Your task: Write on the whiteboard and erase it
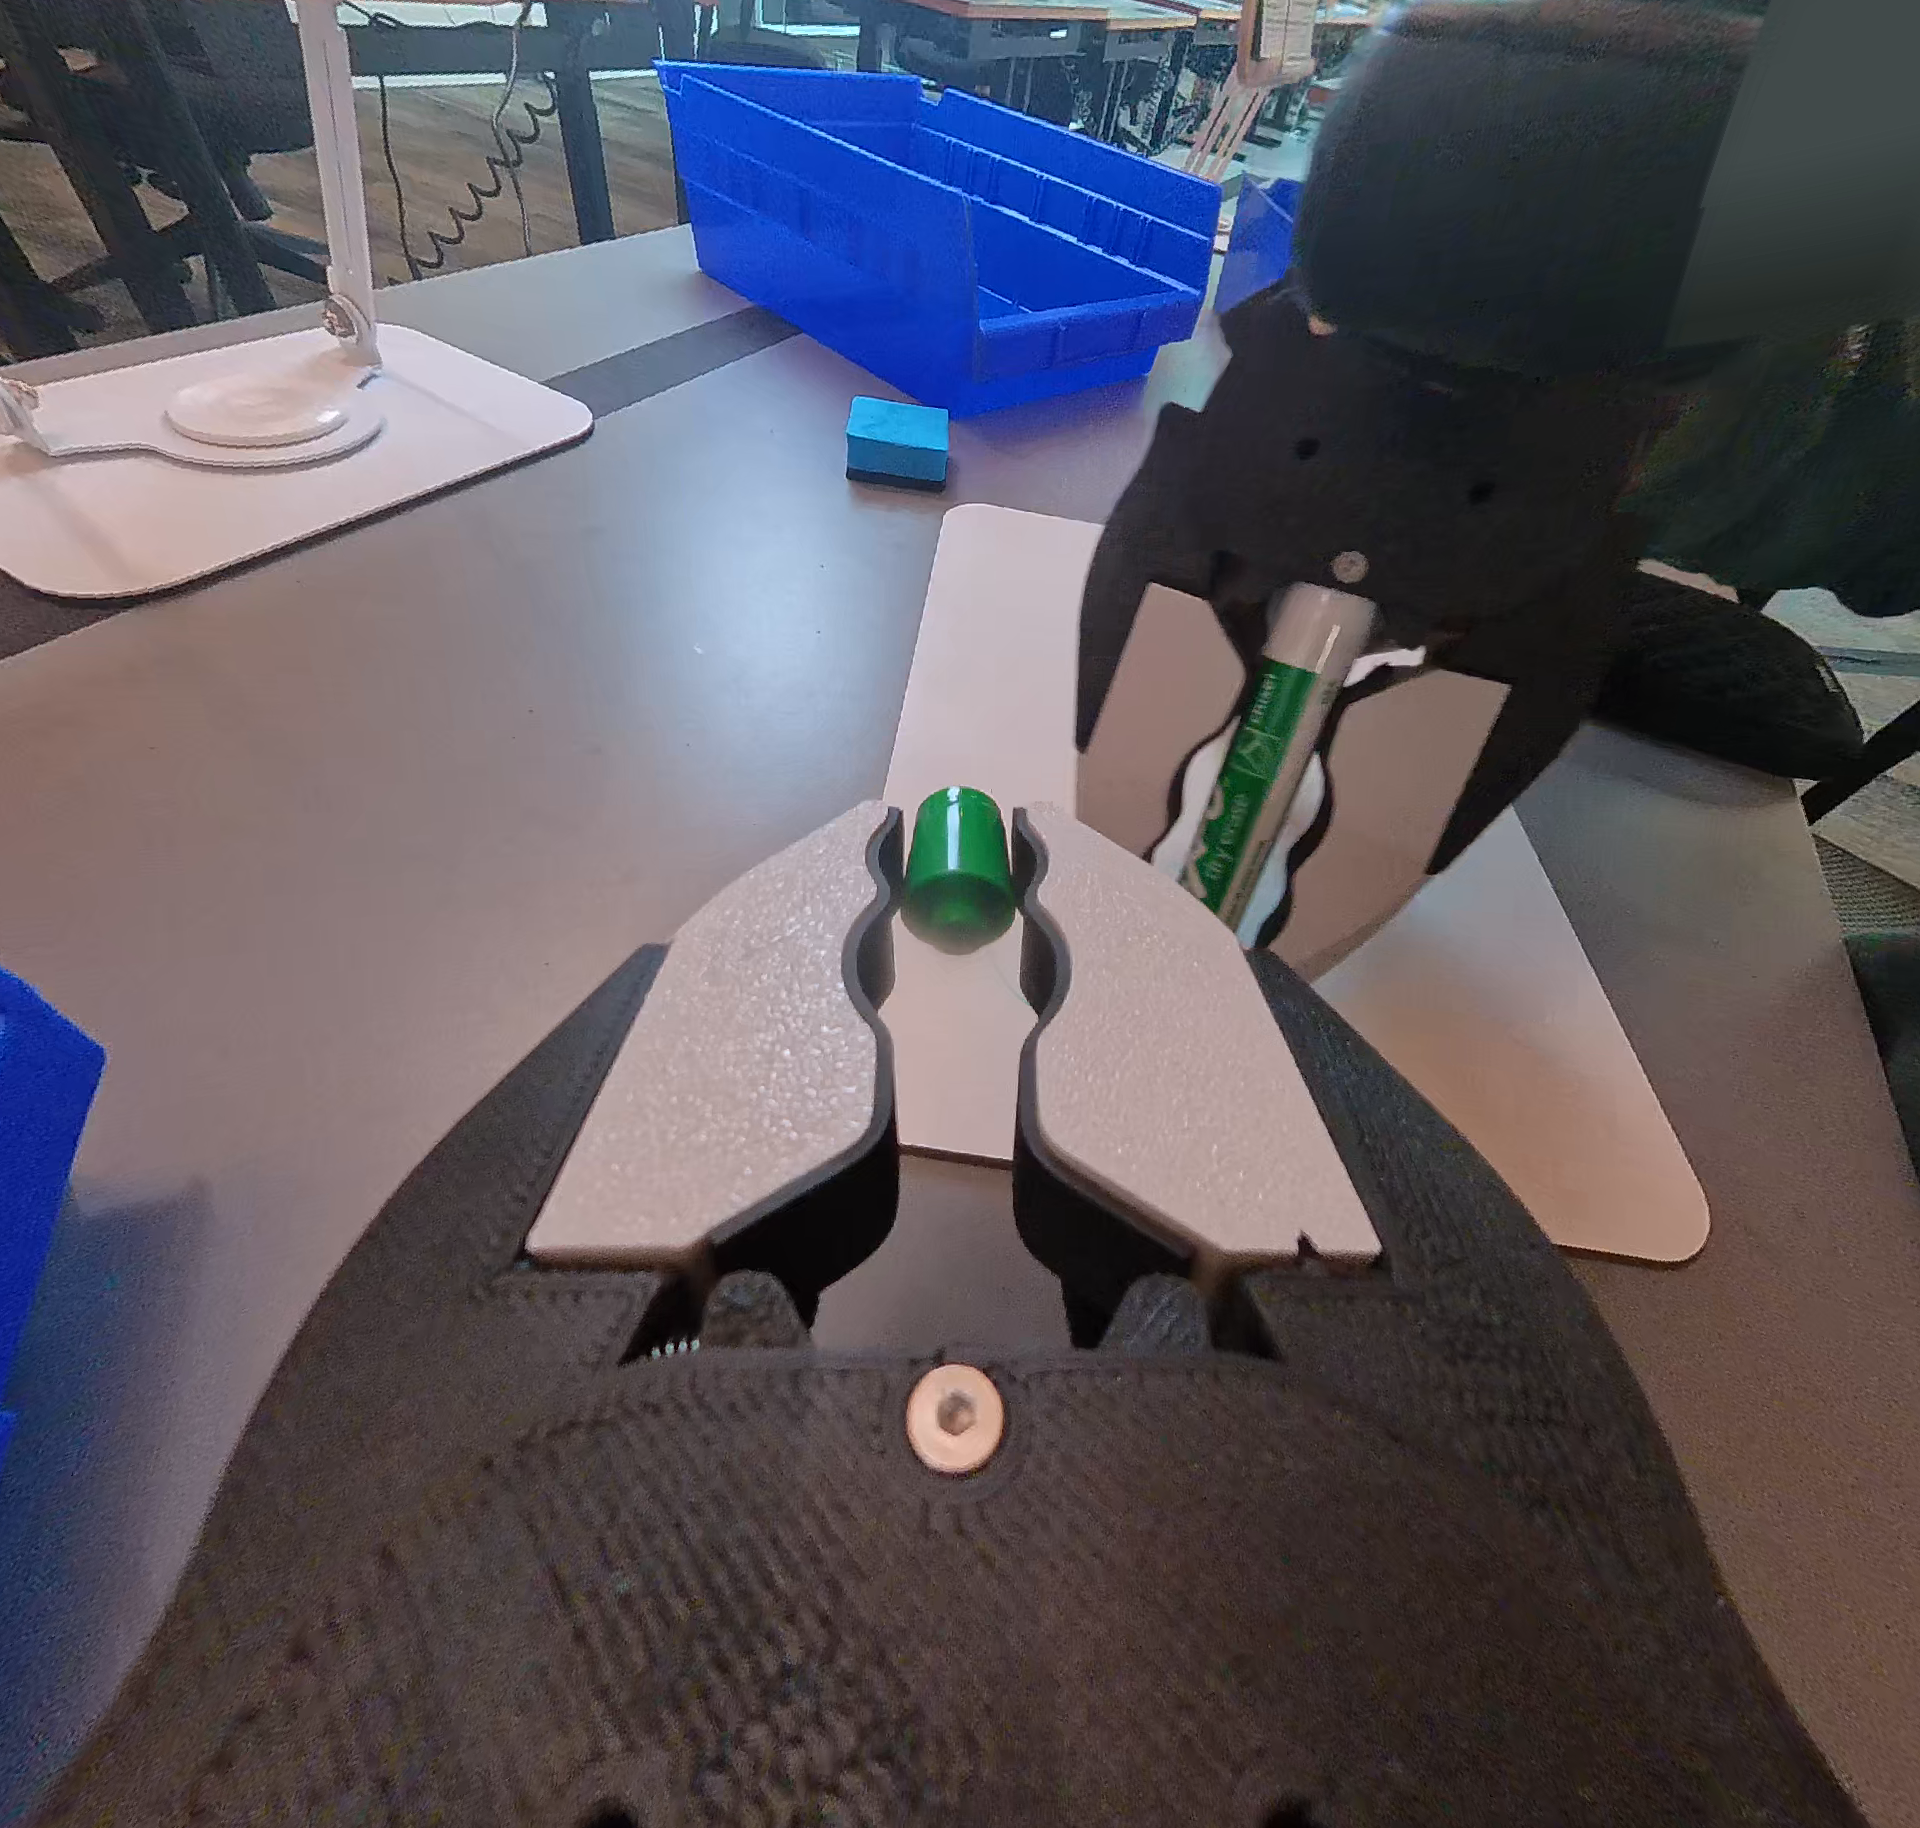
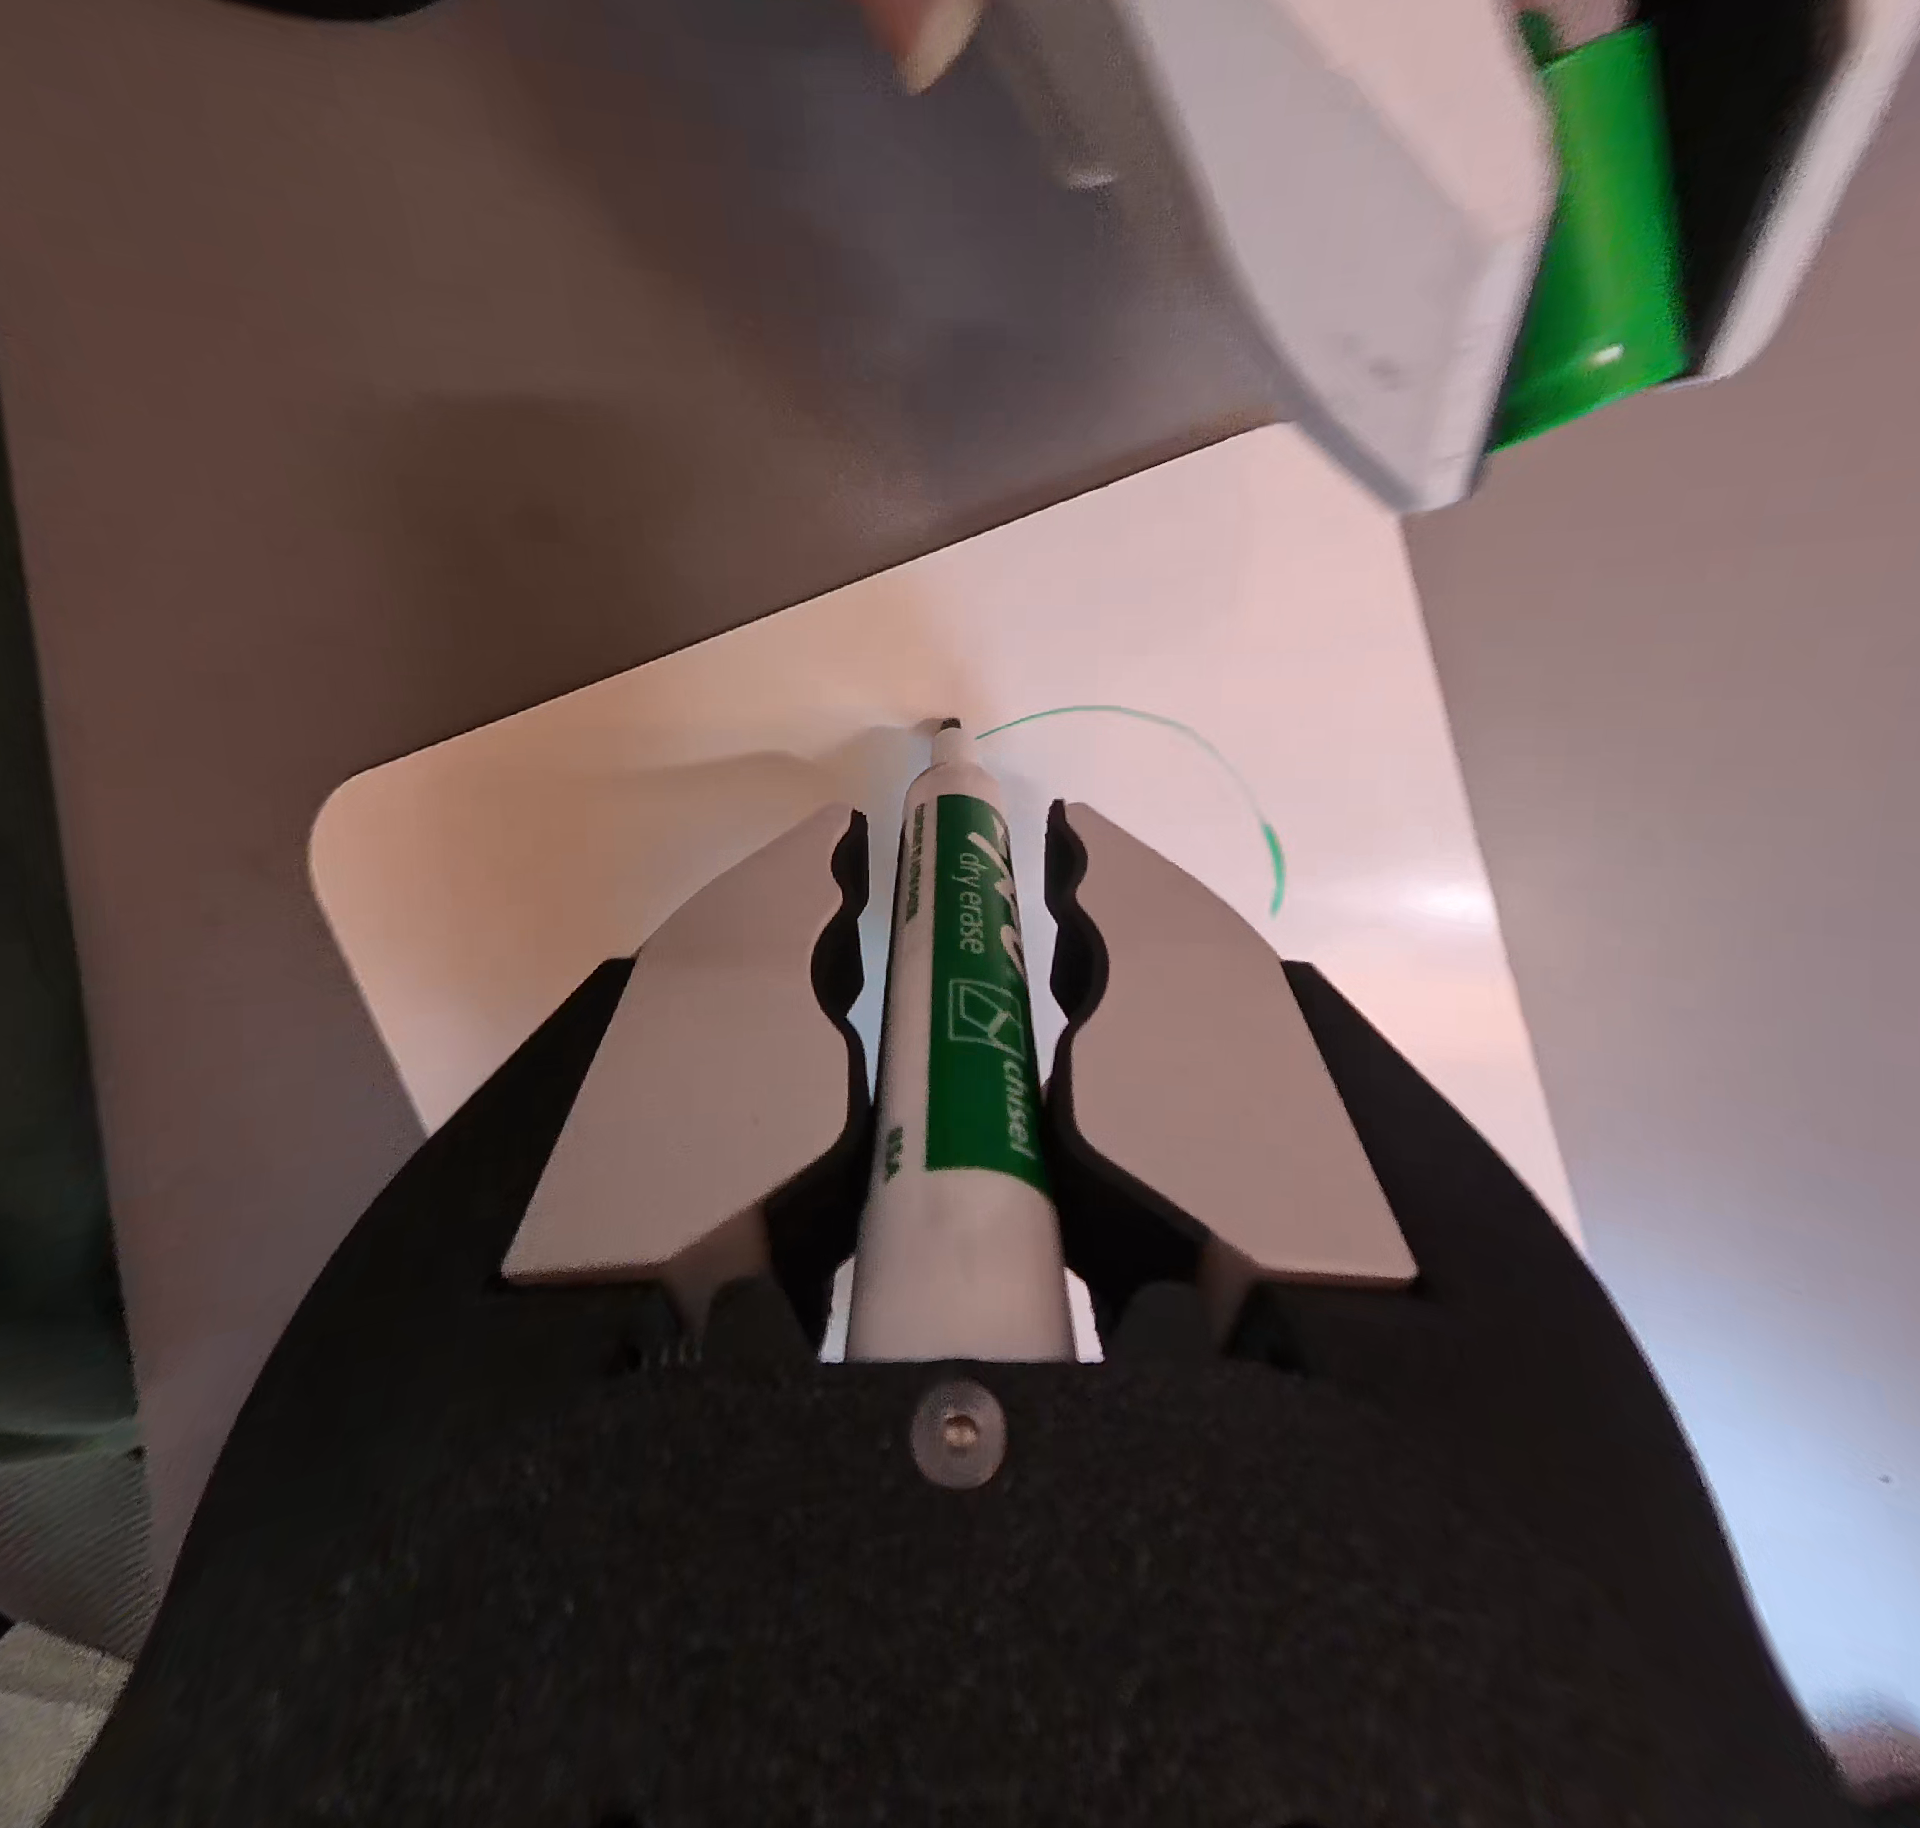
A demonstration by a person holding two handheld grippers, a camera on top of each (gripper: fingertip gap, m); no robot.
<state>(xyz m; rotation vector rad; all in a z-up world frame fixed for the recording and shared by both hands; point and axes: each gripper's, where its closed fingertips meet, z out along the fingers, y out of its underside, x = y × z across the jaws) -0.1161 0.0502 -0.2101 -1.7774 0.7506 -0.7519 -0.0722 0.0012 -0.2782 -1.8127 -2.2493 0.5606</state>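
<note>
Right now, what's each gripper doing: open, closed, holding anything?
Left gripper: closed on the green cap.
Right gripper: closed on the marker, tip on the whiteboard.

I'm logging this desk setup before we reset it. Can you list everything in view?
whiteboard: one, white, flat on the grey table, a curved green line drawn on it
marker: one, white with green label, tip on the whiteboard, gripped by the right claw
marker cap: one, green, between the left claw's fingers
eraser: one, blue with a dark base, on the table beyond the whiteboard
large bin: one, blue, on the table behind the eraser
stand: one, white, flat base and upright arm, far left
table: one, grey
left claw: one, black with pale pads, closed on the cap
right claw: one, black with pale pads, closed on the marker
</note>
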